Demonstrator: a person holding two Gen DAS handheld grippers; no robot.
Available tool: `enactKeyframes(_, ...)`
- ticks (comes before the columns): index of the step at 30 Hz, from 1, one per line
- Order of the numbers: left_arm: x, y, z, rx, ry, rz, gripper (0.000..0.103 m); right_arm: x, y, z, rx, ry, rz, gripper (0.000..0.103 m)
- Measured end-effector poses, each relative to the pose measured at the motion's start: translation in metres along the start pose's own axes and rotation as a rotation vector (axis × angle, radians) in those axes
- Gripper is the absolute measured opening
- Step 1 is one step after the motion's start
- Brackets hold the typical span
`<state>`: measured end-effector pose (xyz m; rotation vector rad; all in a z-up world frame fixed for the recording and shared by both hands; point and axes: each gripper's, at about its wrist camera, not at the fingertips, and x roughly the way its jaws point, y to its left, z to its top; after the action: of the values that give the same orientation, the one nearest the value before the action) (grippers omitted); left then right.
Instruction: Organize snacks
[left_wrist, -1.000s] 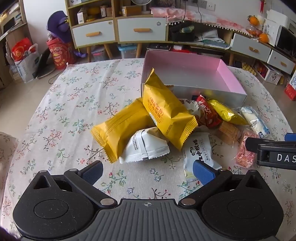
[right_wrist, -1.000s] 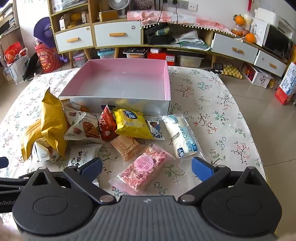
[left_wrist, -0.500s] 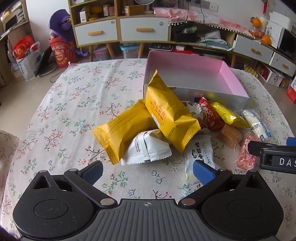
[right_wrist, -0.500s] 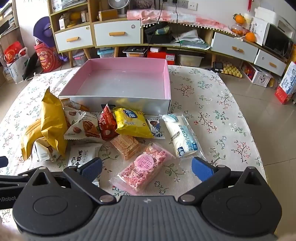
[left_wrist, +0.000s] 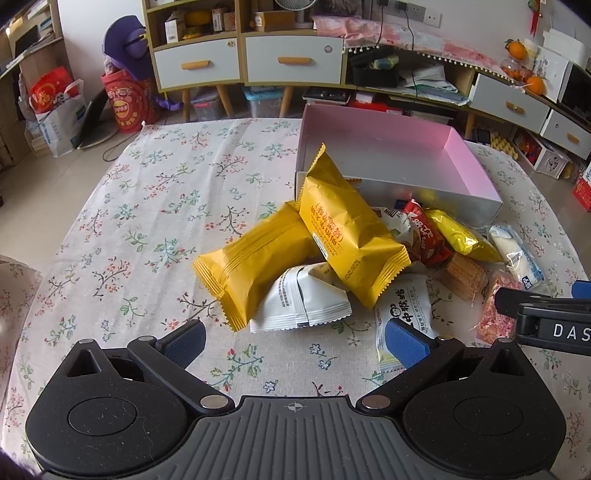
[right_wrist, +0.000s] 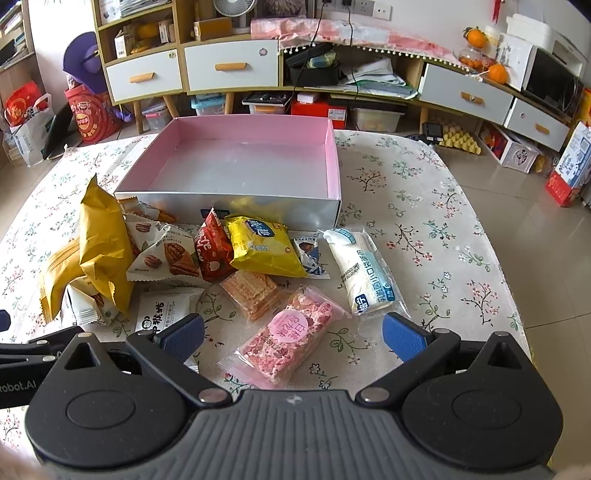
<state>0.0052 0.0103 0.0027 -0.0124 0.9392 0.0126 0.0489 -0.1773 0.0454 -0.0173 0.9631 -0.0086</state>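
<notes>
A pile of snack packets lies on the flowered tablecloth in front of an empty pink-lined box (left_wrist: 388, 155) (right_wrist: 240, 162). Two big yellow packets (left_wrist: 347, 229) (right_wrist: 99, 240) lean on a white packet (left_wrist: 299, 299). My left gripper (left_wrist: 293, 338) is open, just short of the white packet. My right gripper (right_wrist: 291, 334) is open, with a pink candy packet (right_wrist: 288, 339) lying between and ahead of its fingers. Around it are a wafer packet (right_wrist: 251, 291), a white-and-blue packet (right_wrist: 364, 275), a yellow packet (right_wrist: 262, 247) and a red one (right_wrist: 210, 249). The right gripper (left_wrist: 546, 317) shows at the left wrist view's right edge.
The tablecloth (left_wrist: 147, 206) is bare on the left half. To the right of the box the cloth (right_wrist: 424, 206) reaches the table edge, with tiled floor beyond. Cabinets with drawers (right_wrist: 229, 68) and floor clutter stand behind the table.
The left wrist view has shifted slightly, so the pile and box sit a little to the right and lower. The right wrist view is almost the same. Both grippers stay open.
</notes>
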Motion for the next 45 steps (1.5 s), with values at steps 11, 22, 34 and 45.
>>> enactKeyframes(11,0.000,-0.001,-0.001,0.006,-0.006,0.001,0.103,0.000,0.000,0.001,0.004,0.007,-0.006,0.103)
enactKeyframes(22,-0.002,0.008,-0.001,0.099,-0.034,-0.019,0.103,0.005,-0.009,0.006,-0.017,0.024,0.020,0.103)
enactKeyframes(34,0.008,0.016,0.036,0.101,-0.025,-0.186,0.101,0.016,-0.006,0.046,-0.020,0.071,0.181,0.092)
enactKeyframes(45,0.032,0.023,0.050,0.010,-0.009,-0.319,0.090,0.051,-0.021,0.065,0.070,0.116,0.281,0.076)
